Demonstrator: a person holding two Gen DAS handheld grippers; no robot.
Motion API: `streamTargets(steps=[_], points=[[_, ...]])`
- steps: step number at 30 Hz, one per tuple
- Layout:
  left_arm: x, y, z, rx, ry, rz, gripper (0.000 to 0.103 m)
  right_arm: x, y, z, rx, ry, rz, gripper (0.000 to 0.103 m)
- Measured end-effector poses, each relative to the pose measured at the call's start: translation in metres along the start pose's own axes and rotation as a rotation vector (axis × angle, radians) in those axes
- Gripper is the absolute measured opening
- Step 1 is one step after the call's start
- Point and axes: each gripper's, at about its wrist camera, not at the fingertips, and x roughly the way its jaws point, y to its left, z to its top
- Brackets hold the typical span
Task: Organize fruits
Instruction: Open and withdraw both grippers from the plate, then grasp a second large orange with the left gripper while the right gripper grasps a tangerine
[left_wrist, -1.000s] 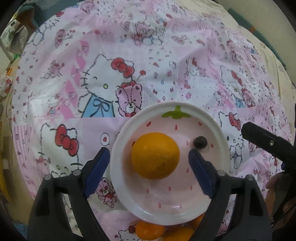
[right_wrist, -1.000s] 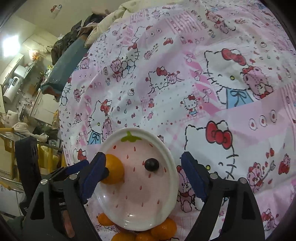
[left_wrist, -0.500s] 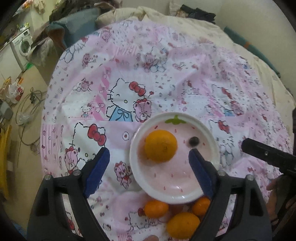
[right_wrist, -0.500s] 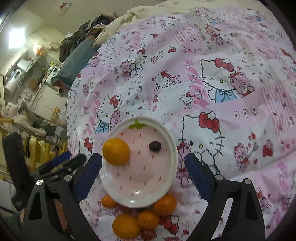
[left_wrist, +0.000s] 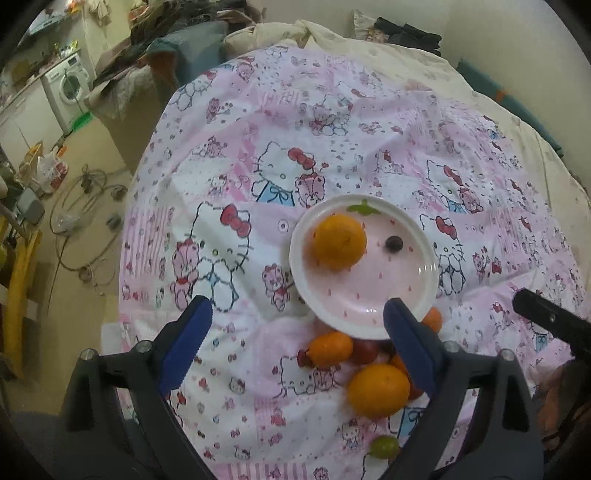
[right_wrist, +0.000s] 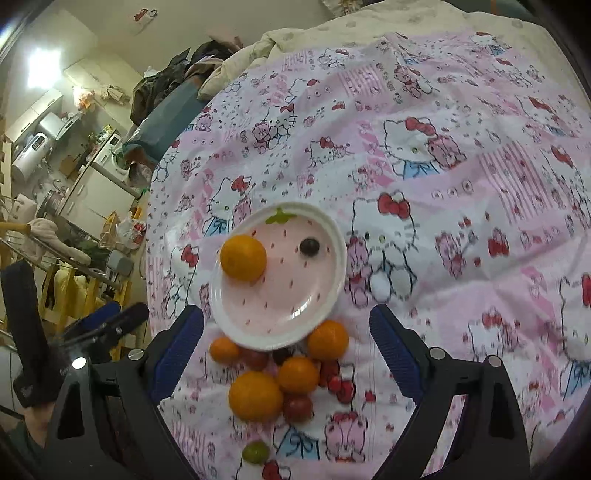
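Both the left gripper and the right gripper hang released and empty above the bed, so the step in hand looks like choosing the next fruit. One orange and a dark grape already lie on the plate. The next move likely calls for lowering onto the loose pile of fruit just beside the plate's near rim.
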Motion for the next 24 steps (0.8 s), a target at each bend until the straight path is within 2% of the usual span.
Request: streamTargets(steps=[4, 7, 13, 16, 24], points=[[-0.002, 0.009, -0.010, -0.035, -0.052, -0.021, 0.092, -0.007, -0.009, -0.014, 0.023, -0.009, 0.010, 0.094], [0.006, 0.011, -0.015, -0.046, -0.031, -0.002, 0.092, -0.005, -0.015, -0.019, 0.033, -0.016, 0.002, 0.094], [0.041, 0.014, -0.032, -0.111, 0.145, -0.017, 0.091, 0.014, -0.033, -0.022, 0.095, 0.010, -0.035, 0.094], [0.059, 0.008, -0.046, -0.127, 0.236, -0.058, 0.090, 0.024, -0.041, -0.021, 0.122, 0.038, -0.050, 0.094], [0.079, -0.040, -0.067, 0.001, 0.371, -0.166, 0.089, 0.029, -0.055, -0.018, 0.171, 0.053, -0.058, 0.094]])
